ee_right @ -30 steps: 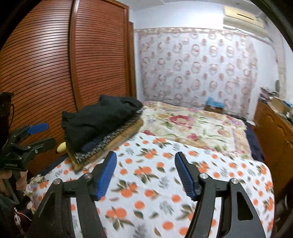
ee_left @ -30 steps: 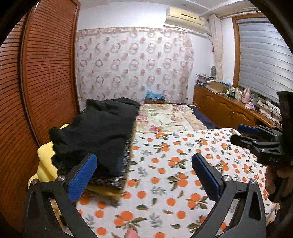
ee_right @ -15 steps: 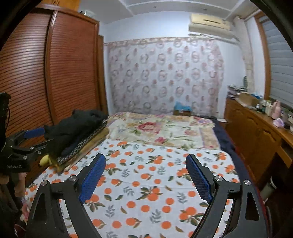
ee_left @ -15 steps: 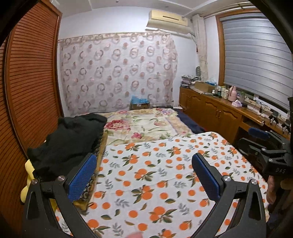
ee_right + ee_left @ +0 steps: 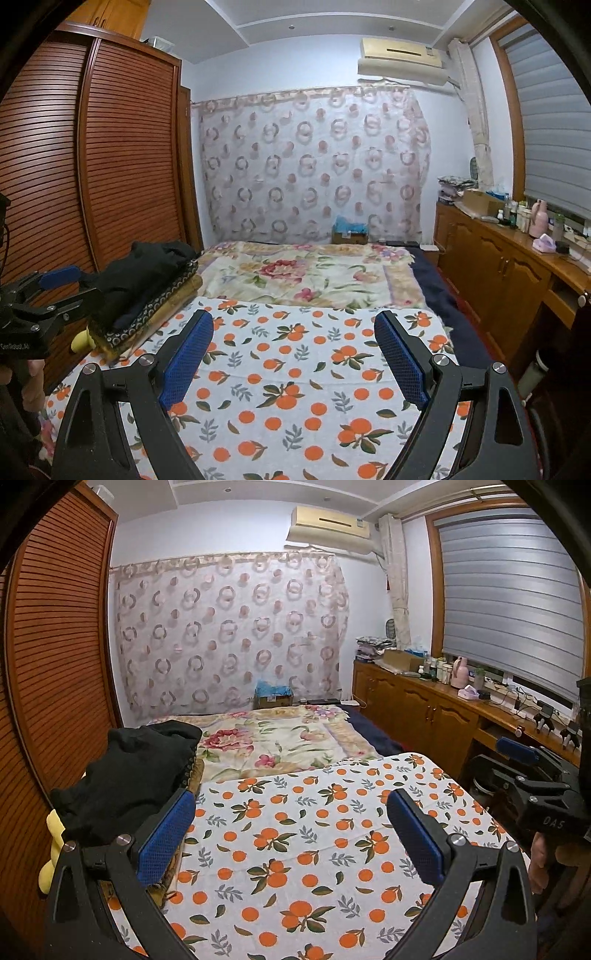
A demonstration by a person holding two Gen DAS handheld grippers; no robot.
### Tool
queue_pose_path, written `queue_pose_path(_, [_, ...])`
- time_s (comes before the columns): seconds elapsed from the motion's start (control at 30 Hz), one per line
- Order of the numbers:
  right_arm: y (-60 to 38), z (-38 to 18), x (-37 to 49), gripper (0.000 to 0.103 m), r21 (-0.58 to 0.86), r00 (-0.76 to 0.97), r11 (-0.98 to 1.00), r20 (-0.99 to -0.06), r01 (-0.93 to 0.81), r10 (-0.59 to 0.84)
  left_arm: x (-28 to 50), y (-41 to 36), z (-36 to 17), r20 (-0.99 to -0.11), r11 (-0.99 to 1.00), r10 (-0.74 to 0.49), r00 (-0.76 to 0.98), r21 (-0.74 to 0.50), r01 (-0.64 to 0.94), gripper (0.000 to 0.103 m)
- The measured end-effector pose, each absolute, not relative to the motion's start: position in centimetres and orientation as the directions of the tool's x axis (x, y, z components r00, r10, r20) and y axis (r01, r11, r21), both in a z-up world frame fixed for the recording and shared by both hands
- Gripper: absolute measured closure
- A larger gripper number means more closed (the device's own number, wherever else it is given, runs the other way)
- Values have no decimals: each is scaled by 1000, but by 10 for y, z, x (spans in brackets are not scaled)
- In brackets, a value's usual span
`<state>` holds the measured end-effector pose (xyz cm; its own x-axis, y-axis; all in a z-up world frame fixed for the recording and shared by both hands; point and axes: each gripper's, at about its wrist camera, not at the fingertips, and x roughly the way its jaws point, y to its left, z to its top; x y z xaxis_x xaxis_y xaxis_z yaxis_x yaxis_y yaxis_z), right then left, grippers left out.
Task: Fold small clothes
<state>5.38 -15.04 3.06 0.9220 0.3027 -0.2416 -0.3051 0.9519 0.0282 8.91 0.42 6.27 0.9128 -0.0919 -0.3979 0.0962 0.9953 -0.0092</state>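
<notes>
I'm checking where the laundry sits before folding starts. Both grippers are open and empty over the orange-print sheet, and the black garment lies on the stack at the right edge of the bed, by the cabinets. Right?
Not quite. The black garment lies on the patterned folded stack at the bed's left edge, by the slatted wooden wardrobe, as the right wrist view shows. The left gripper and right gripper are indeed open and empty over the orange-print sheet.

Left gripper (image 5: 291,834) jaws wide, nothing between, above orange-print sheet (image 5: 314,834); right gripper (image 5: 293,356) same, level alongside.
</notes>
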Motion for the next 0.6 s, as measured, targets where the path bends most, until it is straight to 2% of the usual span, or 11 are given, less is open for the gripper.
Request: queue_pose_path(0.6, [-167,30,60,13,29,922,950,-233,-311,309,85,8,65,-401,997,-75,913,-28,70,0])
